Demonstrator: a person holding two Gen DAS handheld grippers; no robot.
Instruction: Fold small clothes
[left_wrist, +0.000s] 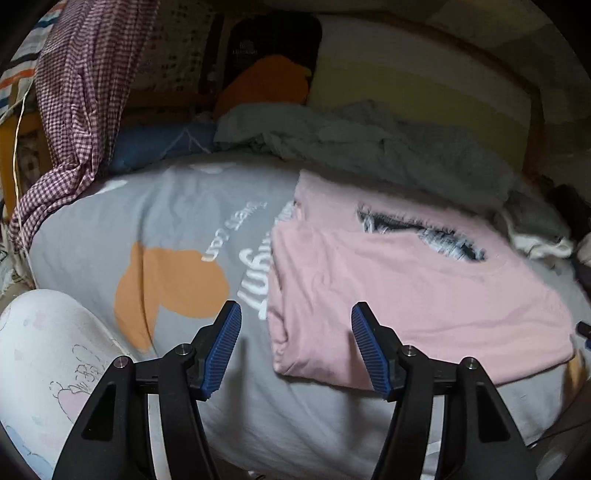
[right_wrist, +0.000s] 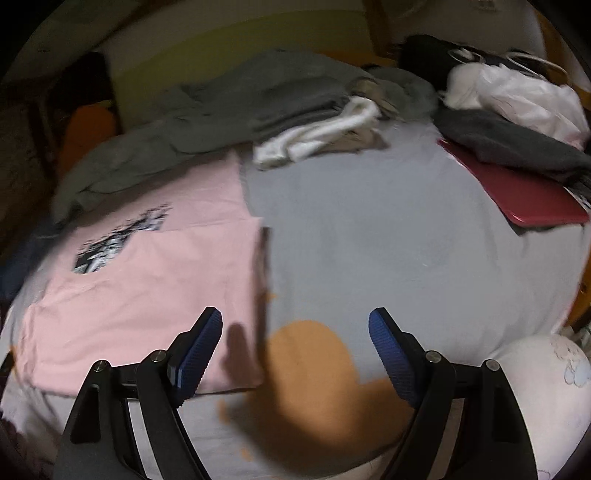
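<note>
A pink t-shirt (left_wrist: 406, 288) with a black-and-white print lies folded flat on the grey bed sheet (left_wrist: 177, 221). It also shows in the right wrist view (right_wrist: 147, 288) at the left. My left gripper (left_wrist: 295, 314) is open and empty, hovering just in front of the shirt's near left corner. My right gripper (right_wrist: 295, 321) is open and empty, above the sheet just right of the shirt's right edge, its left finger over the shirt's near corner.
A rumpled grey blanket (left_wrist: 369, 147) lies behind the shirt. White and grey folded clothes (right_wrist: 321, 136) sit at the back. A red flat laptop-like case (right_wrist: 517, 192) under dark cloth lies at the right. A checked cloth (left_wrist: 81, 103) hangs at the left. White printed fabric (left_wrist: 40, 362) is at the near edge.
</note>
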